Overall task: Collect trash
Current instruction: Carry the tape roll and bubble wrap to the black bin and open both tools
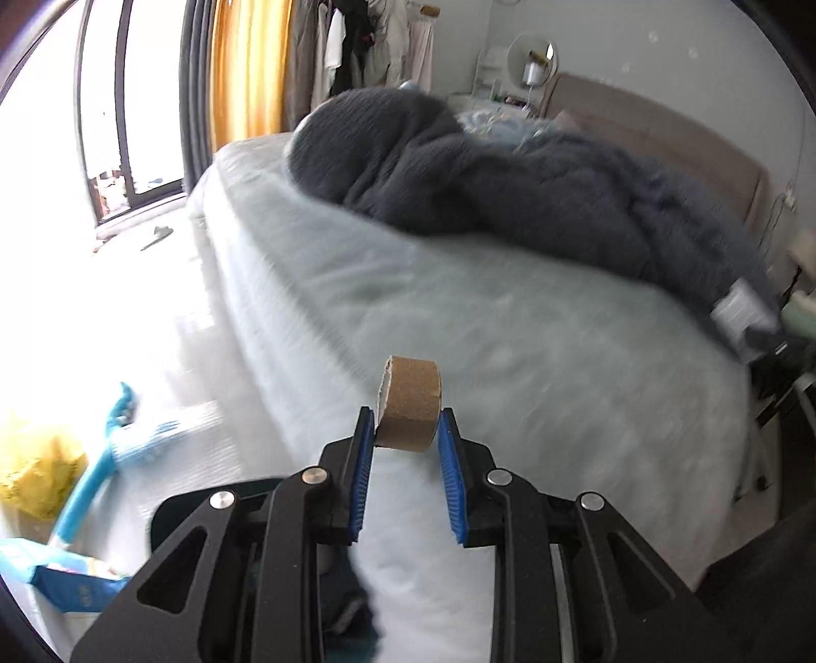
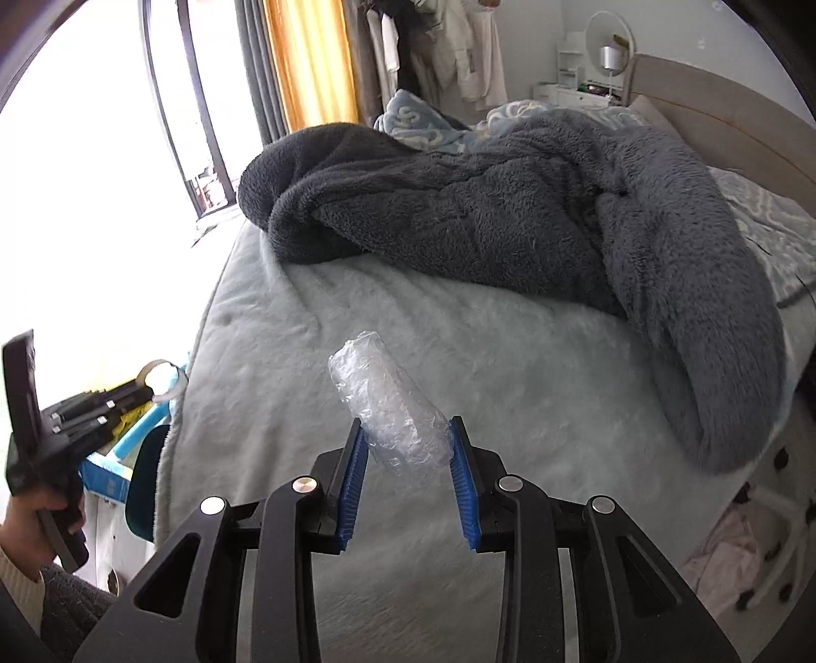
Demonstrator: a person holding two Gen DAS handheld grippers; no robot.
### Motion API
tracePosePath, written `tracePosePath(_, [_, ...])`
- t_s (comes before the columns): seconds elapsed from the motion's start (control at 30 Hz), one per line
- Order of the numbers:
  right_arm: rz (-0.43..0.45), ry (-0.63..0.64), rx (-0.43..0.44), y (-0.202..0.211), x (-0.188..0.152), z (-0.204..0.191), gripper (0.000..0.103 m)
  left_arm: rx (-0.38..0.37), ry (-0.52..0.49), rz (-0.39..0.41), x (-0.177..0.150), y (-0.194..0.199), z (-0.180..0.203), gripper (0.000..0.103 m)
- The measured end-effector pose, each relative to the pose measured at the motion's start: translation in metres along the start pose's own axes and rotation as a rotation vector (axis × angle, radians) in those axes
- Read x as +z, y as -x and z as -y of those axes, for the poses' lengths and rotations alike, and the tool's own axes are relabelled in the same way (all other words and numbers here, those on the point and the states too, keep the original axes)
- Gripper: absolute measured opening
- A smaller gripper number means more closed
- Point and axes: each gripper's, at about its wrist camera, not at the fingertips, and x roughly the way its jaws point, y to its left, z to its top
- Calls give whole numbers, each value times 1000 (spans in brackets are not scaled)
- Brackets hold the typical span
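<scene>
A bedroom, and most of both views is bed (image 2: 459,357): a pale, mint-coloured fleecy cover stretched across the mattress, bright daylight pouring in from the window (image 1: 127,127) on the left. An orange curtain (image 2: 311,61) hangs beside dark grey drapes, with clothes on a rail (image 2: 459,46) behind. At the far end there is a beige headboard (image 2: 714,117) and a round mirror (image 2: 609,41) above a white dresser.

Heaped across the bed lies a thick dark grey blanket (image 2: 510,214), a patterned light-blue one (image 2: 423,122) poking out behind it. The heap sits well beyond both grippers.

The left gripper (image 1: 408,426) has its blue pads clamped on a cardboard tape core (image 1: 410,403), which stands up from the fingertips over the bed's edge. From the right wrist view the same gripper (image 2: 148,390) shows at the far left, a hand (image 2: 35,510) wrapped round its handle, the ring at its tip.

The right gripper (image 2: 405,438) is closed narrow on a crumpled clear plastic wrap (image 2: 387,403), which juts forward over the pale cover.

Down on the floor to the left, blown out by glare: a yellow bag (image 1: 35,459), a light-blue brush or dustpan handle (image 1: 102,459) and a blue box (image 2: 107,479). The left view is smeared with blur.
</scene>
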Motion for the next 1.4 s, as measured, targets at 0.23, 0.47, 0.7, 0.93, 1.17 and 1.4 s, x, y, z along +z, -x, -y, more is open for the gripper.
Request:
tracePosePath(0.23, [63,-35,57,2,-12,-27,32,54,47,-115,-38,-13,-44,27])
tracePosePath(0.47, [58,51,132,-10,-9,-87,32,94,126,-235,-77,-23,-86,27])
tracePosePath(0.7, [8,136,248,-36,-10,-159,32,85,242,-312,-101,-27,-125,27])
tracePosePath(0.93, [-48,254,337,-63,-8,-223,32,92,322,-376,-119,-33,-151,27])
tracePosePath(1.17, [-135,309,375,-102,-15,-266,32,92,366,-398,-136,-32,-174,48])
tracePosePath(1.4, [-225,347,394,-141,-30,-301,32,128,398,-332,-141,-13,-193,73])
